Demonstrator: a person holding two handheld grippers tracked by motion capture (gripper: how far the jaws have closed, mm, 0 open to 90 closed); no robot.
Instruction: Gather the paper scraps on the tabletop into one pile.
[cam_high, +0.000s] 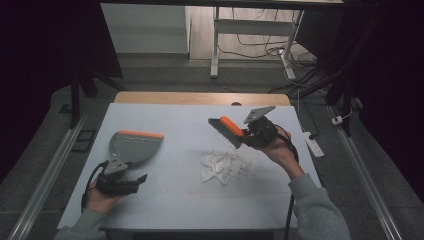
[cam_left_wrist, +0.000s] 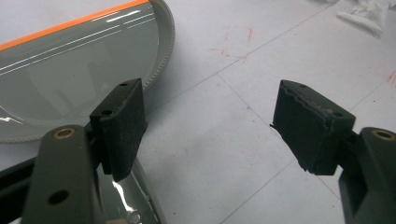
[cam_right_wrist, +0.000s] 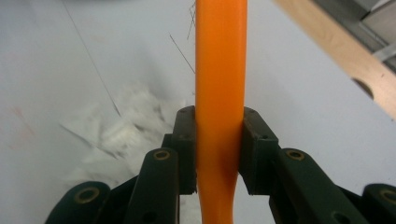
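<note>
1. The right gripper (cam_high: 248, 135) is clamped on the orange handle (cam_right_wrist: 219, 93) of a hand brush (cam_high: 227, 130), held up over the pile of paper scraps (cam_high: 225, 165).
2. The left gripper (cam_high: 135, 181) stands wide and empty, resting just beside the grey dustpan (cam_high: 131, 146) on the white table (cam_high: 175, 200).
3. The brush's long axis runs from the gripper toward the far left, bristles facing down.
4. No readable writing anywhere.

The dustpan (cam_high: 134, 146) lies on the left of the tabletop (cam_high: 175, 195), with the left gripper (cam_high: 141, 178) just before it. The paper scraps (cam_high: 225, 164) lie right of centre — the brush (cam_high: 228, 130) hangs above and behind them, held in the right gripper (cam_high: 246, 136), well apart from the dustpan.
</note>
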